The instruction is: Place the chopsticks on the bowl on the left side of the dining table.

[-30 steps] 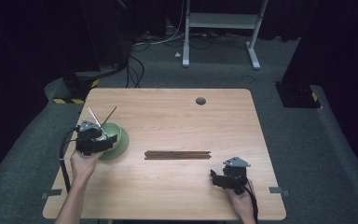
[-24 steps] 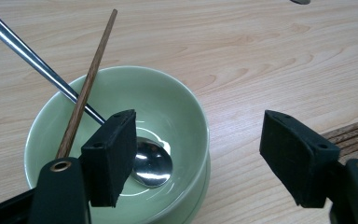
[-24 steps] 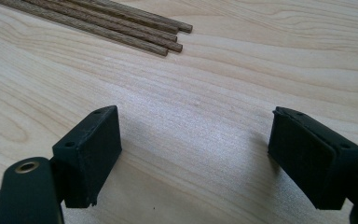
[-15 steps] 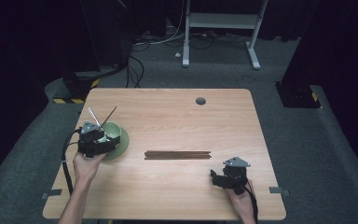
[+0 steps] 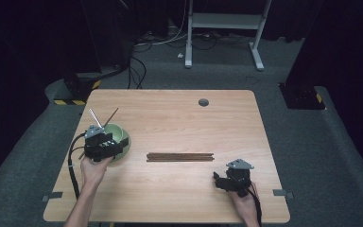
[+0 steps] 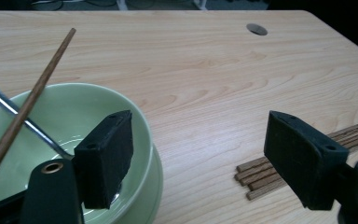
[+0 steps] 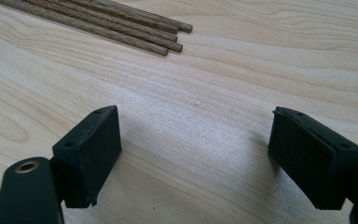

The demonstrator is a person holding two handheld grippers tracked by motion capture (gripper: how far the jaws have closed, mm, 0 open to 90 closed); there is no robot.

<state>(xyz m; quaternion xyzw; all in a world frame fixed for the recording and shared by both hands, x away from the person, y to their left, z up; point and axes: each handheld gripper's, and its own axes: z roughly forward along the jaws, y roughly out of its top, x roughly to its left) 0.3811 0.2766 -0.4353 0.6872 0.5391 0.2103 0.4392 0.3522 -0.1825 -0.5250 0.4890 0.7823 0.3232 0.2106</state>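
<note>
The pale green bowl (image 5: 118,141) sits at the left of the counter (image 5: 179,113) in the high view, glossy, with one brown wooden chopstick (image 6: 25,105) and a metal utensil handle (image 6: 16,114) leaning in it. The left hand-held gripper (image 6: 198,154) stands wide over its rim, its jaws having just been opening, nothing between them. The chopstick bundle (image 5: 180,156) lies mid-counter. The right hand-held gripper (image 7: 193,154), lower right, gapes wide, holding nothing. No writing is legible.

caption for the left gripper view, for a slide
Open left gripper over a green bowl holding one wooden chopstick; more chopsticks lie nearby.
</note>
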